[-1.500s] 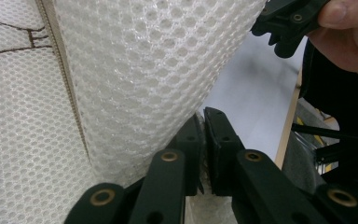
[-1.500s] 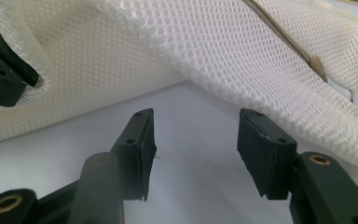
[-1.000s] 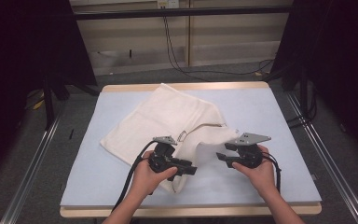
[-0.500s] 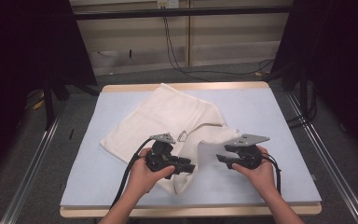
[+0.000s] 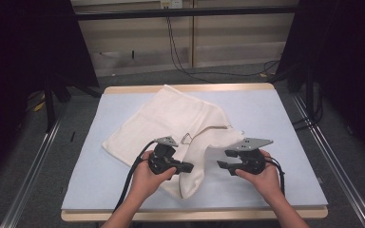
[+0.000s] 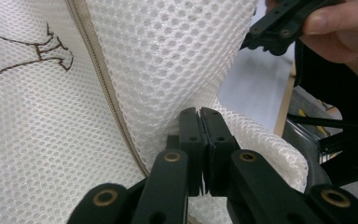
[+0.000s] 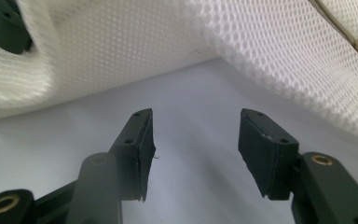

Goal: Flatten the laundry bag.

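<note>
Mesh laundry bag (image 5: pixel 171 124) flat on table (image 5: pixel 275 118); left tongs (image 6: pixel 199 122) pinching its fold, just closed; right tongs (image 7: pixel 196 140) spread.

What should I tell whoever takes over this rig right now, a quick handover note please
Left tongs: jaws have just closed, now pinching a fold of the white mesh laundry bag near its lower edge.
Right tongs: open, holding nothing, just right of the bag over the blue mat.
Bag: lies crumpled across the mat's middle, zipper and line drawing facing up.
Done: left grip made.
Left: right grip probably next, then whatever handling follows.
</note>
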Demonstrator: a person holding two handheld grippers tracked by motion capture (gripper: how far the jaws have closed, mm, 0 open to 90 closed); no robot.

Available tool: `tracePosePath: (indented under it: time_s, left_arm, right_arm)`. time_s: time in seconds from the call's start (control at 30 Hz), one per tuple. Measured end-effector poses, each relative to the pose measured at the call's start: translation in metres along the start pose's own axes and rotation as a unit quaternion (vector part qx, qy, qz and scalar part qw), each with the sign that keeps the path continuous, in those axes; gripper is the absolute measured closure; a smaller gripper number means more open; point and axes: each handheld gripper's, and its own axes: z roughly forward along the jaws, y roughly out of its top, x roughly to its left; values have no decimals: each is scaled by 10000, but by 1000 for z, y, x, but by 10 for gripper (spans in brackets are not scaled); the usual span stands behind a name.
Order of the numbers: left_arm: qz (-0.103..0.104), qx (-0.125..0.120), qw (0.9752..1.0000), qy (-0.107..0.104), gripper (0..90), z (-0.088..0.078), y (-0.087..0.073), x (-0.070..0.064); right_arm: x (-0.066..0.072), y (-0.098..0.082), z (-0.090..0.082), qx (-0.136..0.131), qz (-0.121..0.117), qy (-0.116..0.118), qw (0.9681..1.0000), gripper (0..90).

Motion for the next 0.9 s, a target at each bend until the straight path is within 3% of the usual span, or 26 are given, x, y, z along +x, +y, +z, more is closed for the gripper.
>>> tracePosePath:
  time_s: [0.2, 0.67, 0.9]
  left_arm:
    - [123, 105, 9997, 183, 878, 13, 0, -1]
    - [152, 157, 9995, 228, 875, 21, 0, -1]
    - [188, 123, 9996, 187, 871, 25, 0, -1]
  right_arm:
    - [7, 5, 0, -103, -88, 152, 9998, 443]
    - [22, 19, 2, -265, -222, 603, 9976, 482]
    - [31, 27, 8, -395, -164, 787, 9960, 569]
